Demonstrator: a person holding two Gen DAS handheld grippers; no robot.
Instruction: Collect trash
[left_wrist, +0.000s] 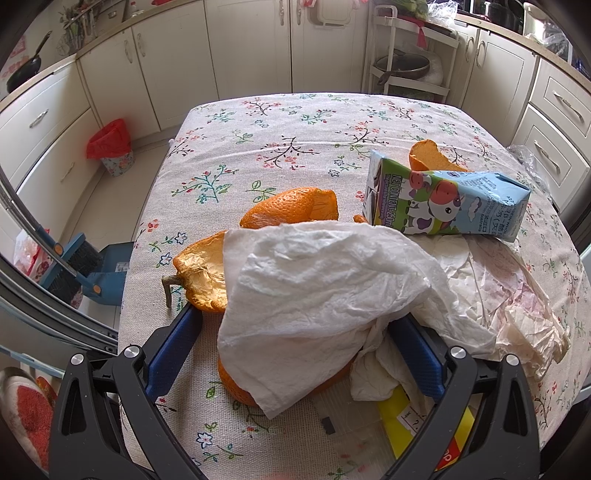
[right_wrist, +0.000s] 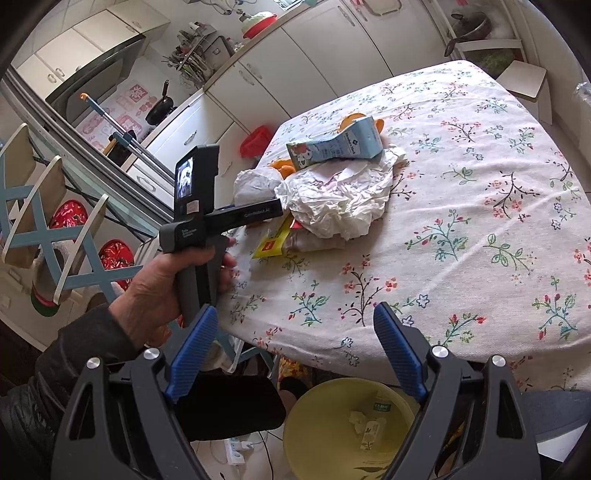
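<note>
The bench (left_wrist: 295, 122), covered with a pale cloth printed with small flowers and twigs, carries a heap of trash near its edge. Largest in the heap is a crumpled white paper tissue (left_wrist: 314, 288), draped over curled pieces of orange peel (left_wrist: 291, 208); beside it lies a second, thinner wad of creased white paper (left_wrist: 517, 306), and on that rests a blue and green milk carton with a cartoon cow (left_wrist: 443, 199), lying on its side. A yellow and red wrapper (left_wrist: 399, 421) pokes out under the tissue at the near edge. The left gripper (left_wrist: 295, 350) points steeply down at the heap with its blue-padded jaws standing apart on either side of the tissue's lower folds; the tissue touches the right pad, but the pads do not press it. In the right wrist view the person's left hand (right_wrist: 173, 280), in a dark sleeve, grasps that gripper's handle at the bench edge, its body level over the trash. The right gripper (right_wrist: 291, 354) hangs off the bench's near edge, tilted downward, its jaws wide apart and holding nothing. Below it on the floor stands a round yellow-green plastic bin (right_wrist: 325, 406) with a few small scraps inside.
</note>
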